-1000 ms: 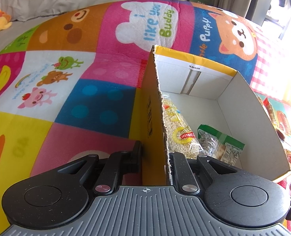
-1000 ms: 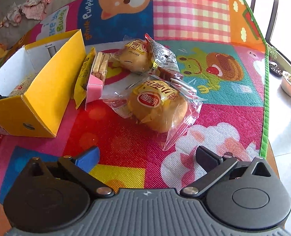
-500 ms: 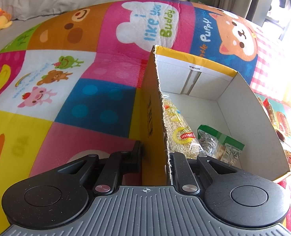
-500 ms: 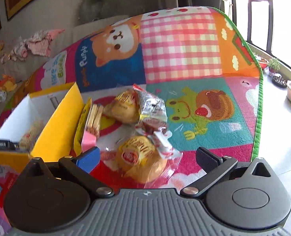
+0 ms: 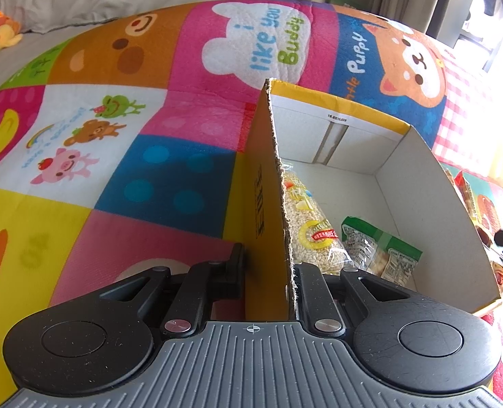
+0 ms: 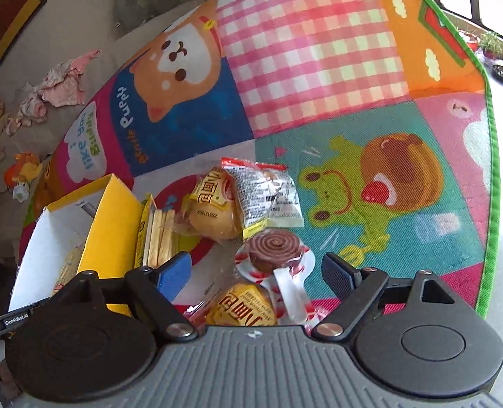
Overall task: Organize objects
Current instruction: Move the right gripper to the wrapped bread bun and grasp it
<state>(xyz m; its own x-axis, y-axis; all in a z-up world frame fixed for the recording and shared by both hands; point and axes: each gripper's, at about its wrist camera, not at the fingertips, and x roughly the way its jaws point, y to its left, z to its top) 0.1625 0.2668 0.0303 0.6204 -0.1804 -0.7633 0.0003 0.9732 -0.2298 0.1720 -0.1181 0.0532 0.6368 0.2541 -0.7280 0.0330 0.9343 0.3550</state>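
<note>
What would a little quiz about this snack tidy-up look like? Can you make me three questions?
1. True or false: the left gripper is clamped on a wall of the yellow box.
2. Which snack lies between the open fingers of the right gripper?
A. the spiral roll
B. the rice bag
C. the biscuit sticks
3. Fill in: the green packet lies inside the ____.

Key: 1 true; 2 A; 3 yellow box.
</note>
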